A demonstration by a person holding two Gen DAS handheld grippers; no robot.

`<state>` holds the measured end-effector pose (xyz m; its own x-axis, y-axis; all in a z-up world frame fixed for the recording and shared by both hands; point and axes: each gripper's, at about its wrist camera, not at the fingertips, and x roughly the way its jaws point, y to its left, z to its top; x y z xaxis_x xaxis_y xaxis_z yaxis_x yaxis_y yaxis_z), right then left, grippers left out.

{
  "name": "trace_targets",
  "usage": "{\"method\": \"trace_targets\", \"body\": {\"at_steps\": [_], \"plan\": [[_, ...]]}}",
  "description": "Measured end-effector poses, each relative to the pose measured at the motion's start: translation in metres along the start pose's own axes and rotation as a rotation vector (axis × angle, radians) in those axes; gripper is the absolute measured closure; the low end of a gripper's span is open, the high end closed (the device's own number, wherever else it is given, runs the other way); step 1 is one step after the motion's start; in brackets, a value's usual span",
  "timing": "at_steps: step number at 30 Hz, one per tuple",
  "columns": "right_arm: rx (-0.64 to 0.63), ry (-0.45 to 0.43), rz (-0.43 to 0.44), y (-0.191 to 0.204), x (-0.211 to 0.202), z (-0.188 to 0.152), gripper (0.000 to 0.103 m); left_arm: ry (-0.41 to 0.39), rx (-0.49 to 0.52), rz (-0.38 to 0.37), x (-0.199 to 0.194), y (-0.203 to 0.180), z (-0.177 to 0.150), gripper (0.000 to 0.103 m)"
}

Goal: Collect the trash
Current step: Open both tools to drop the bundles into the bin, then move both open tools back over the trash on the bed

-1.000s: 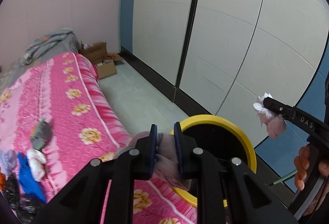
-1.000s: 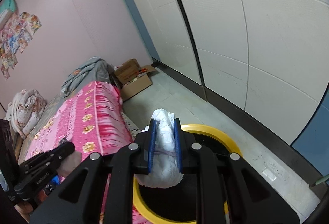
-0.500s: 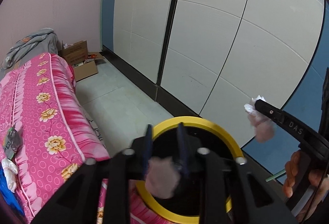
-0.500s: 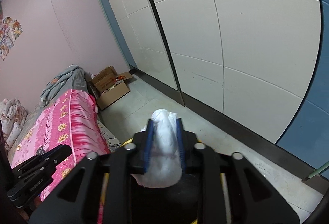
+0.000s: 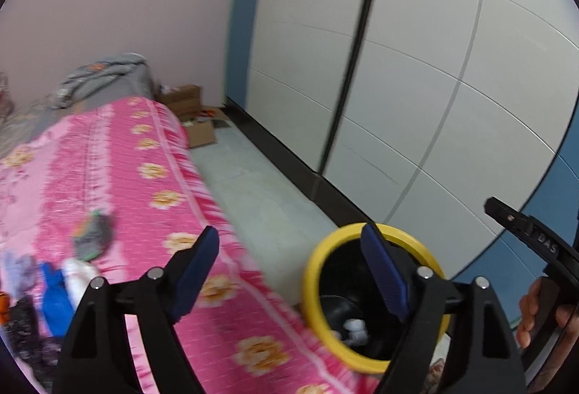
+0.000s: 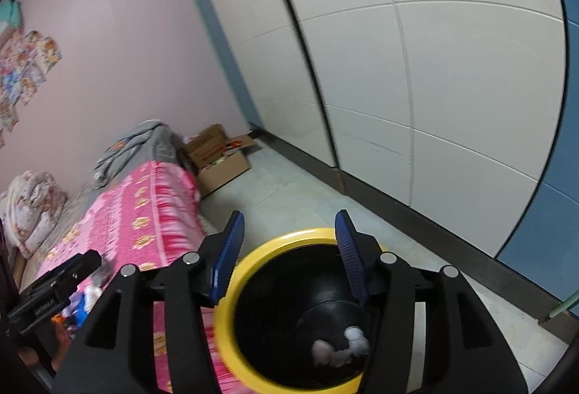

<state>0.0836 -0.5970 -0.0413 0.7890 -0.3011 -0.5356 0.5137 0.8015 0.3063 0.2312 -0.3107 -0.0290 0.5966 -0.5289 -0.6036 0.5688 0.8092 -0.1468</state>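
Right wrist view: right gripper (image 6: 289, 249) now has jaws spread wide and empty; half a second ago it clamped a crumpled white tissue wad. That wad (image 6: 356, 338) now lies at the bottom of the round black trash bin with a yellow rim (image 6: 253, 256), touching a pinkish crumpled tissue (image 6: 325, 352). Left gripper (image 5: 293, 271) also wide open, nothing held; a second ago it pinched the pinkish wad, half a second ago the wad was dropping out. Left wrist view shows pale wads (image 5: 354, 327) in the bin (image 5: 318, 256) too. So both pieces are released and binned; this drop-off looks done.

Judgement: more trash remains. On the pink floral bedspread (image 5: 108, 176) lie a crumpled grey-green wrapper (image 5: 94, 236), a white crumpled piece (image 5: 77, 276), a blue item (image 5: 54, 300) and dark bits at the left edge, blurred, kind unclear. Likely next step is going back to the bed for these.

Surface and room: bin stands on pale tiled floor (image 6: 296, 191) just beside the bed edge. Open brown cardboard box (image 6: 217, 162) with clutter near the bed's far end. Grey folded blanket (image 6: 141, 147) on the bed's far end. White panelled wardrobe doors (image 6: 434, 104) along the right, pink wall (image 6: 126, 50) with stickers behind. Motion blur in both views.
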Motion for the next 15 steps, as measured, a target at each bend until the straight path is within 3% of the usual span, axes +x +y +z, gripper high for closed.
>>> {"method": "trace_targets", "body": {"at_steps": [15], "plan": [[-0.206,0.017,0.259,0.147,-0.043,-0.028,0.04,-0.067,-0.1,0.256,-0.11,0.128,-0.023,0.022]]}}
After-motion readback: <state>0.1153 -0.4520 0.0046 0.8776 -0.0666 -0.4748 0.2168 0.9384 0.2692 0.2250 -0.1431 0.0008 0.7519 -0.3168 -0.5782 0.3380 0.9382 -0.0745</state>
